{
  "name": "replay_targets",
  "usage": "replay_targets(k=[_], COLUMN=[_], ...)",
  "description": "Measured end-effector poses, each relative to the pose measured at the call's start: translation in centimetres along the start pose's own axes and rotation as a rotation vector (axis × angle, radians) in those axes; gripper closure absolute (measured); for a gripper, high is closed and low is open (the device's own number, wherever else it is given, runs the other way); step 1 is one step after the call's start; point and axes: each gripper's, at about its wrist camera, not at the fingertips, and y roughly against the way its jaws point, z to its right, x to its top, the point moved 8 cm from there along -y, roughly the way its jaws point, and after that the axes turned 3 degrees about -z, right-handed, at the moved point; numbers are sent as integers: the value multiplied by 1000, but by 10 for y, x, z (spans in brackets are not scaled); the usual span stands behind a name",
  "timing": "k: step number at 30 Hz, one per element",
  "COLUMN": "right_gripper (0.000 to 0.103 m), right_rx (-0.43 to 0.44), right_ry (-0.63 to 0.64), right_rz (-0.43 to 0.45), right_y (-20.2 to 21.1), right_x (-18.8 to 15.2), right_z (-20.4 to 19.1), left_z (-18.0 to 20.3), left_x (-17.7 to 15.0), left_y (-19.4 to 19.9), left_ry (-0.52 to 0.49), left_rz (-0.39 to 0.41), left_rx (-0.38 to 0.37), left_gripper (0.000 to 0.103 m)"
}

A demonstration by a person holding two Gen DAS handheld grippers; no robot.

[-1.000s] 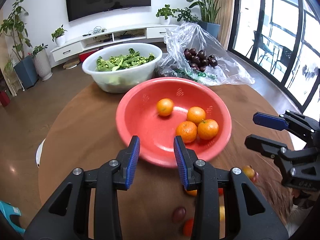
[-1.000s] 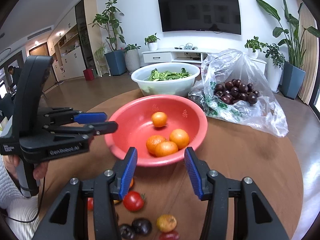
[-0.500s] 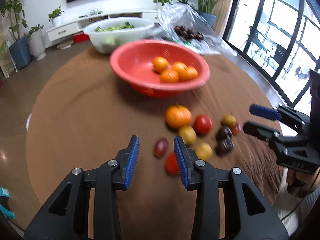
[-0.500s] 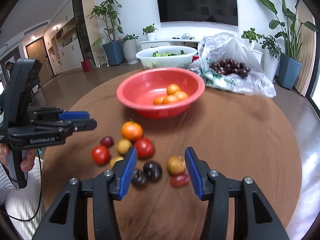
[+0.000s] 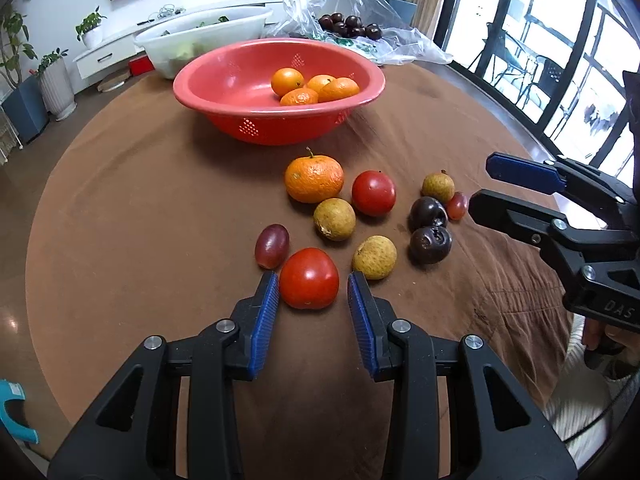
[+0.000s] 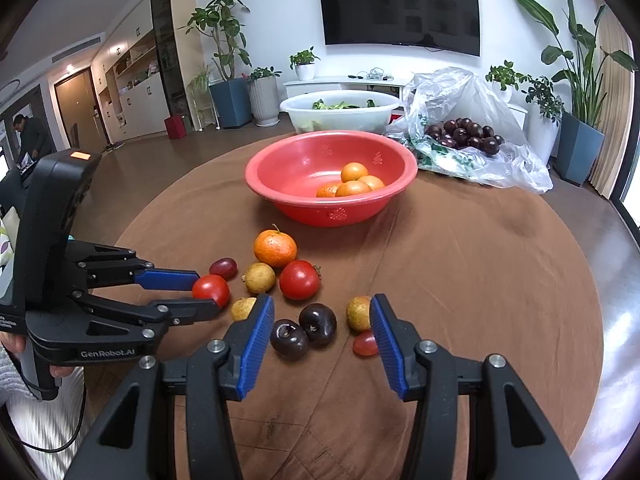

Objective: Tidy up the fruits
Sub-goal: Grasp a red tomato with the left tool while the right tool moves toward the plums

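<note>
A red bowl (image 5: 224, 98) (image 6: 280, 196) holds several oranges (image 5: 316, 88). Loose fruit lies on the brown table in front of it: an orange (image 5: 314, 179) (image 6: 275, 249), tomatoes, longans, dark plums (image 6: 304, 330) and grapes. My left gripper (image 5: 313, 294) (image 6: 198, 294) is open, its fingers on either side of a red tomato (image 5: 309, 278) (image 6: 211, 289) without closing on it. My right gripper (image 6: 322, 330) (image 5: 482, 186) is open and empty, low over the two dark plums.
A white bowl of greens (image 6: 340, 114) and a clear bag of dark plums (image 6: 464, 136) stand behind the red bowl. The round table's edge (image 5: 48, 184) curves close on the left. A second tomato (image 5: 373, 193) sits mid-pile.
Both grippers pulled back from the red bowl and dropped low over the loose fruit. The left gripper now straddles the near tomato; the right hangs over the plums.
</note>
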Motion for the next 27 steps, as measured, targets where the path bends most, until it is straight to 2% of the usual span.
replay_targets(k=[6,9,27], right_gripper=[48,48,48], right_rx=[-1,-1,35], right_ry=[6,14,51], right_rz=[-2,-10,-53], right_y=[0,-2,-15], right_x=[0,-1,-7], right_z=[-1,-3,-14], left_z=[-7,-10,-12], left_x=[2,2,1], left_y=[-8,-11,2], left_ry=[21,27,52], left_rz=[-23,-30,-12], left_rx=[21,31,-34], left_gripper=[70,73,75])
